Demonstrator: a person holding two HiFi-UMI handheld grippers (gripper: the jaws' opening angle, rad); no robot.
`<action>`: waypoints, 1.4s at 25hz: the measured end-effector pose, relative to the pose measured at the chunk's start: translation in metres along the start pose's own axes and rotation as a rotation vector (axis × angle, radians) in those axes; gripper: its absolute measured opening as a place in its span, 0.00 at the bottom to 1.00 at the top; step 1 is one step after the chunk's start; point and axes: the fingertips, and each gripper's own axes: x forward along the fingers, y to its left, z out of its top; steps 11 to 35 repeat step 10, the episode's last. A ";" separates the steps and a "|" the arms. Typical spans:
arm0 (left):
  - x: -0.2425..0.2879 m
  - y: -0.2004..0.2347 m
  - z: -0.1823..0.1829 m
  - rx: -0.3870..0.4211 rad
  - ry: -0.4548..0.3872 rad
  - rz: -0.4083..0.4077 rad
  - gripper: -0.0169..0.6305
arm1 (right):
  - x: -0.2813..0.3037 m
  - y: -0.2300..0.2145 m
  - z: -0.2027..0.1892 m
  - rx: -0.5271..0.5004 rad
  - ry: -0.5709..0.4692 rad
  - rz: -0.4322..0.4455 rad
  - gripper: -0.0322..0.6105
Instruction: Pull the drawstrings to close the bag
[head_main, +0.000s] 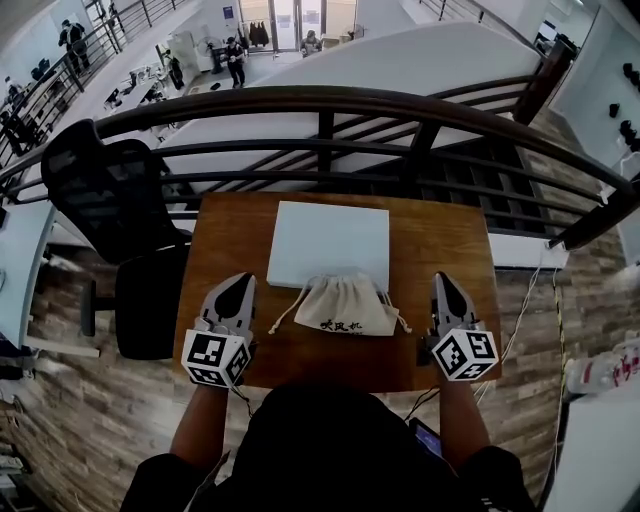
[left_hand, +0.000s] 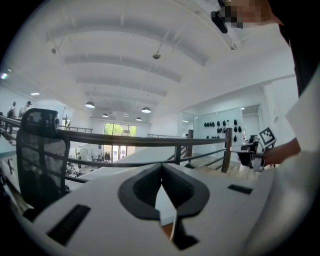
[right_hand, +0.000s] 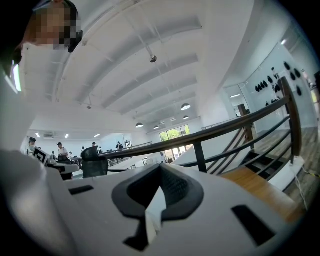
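Here's the picture: the beige cloth drawstring bag (head_main: 345, 305) with black print lies flat in the middle of the brown wooden worktop (head_main: 235, 235), its mouth end touching the near edge of a flat white rectangular box (head_main: 330, 240). That mouth is bunched into a narrow, puckered neck, much narrower than the body below it, which is how the task wants the bag to be. How tightly it is cinched is too small to judge from the head view. The pale left drawstring (head_main: 283, 312) trails loose down to the worktop on one side, and the right drawstring (head_main: 398, 318) lies short on the other. Neither cord is in a grip. The left gripper (head_main: 238, 290) sits just beside the bag on its own side with its jaws pressed together on nothing, and its own view shows only railing and room beyond. The right gripper (head_main: 445, 285) sits further off the other side, also closed and empty. By my reading, the closing looks as good as done, with perhaps only a last snug tug left.
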 end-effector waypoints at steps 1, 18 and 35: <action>0.000 0.000 -0.001 -0.007 0.001 0.000 0.05 | 0.000 0.000 -0.001 0.006 0.002 0.002 0.04; 0.007 0.003 -0.012 -0.020 0.045 -0.008 0.05 | 0.008 -0.001 -0.003 0.012 0.028 0.026 0.04; 0.007 0.003 -0.012 -0.020 0.045 -0.008 0.05 | 0.008 -0.001 -0.003 0.012 0.028 0.026 0.04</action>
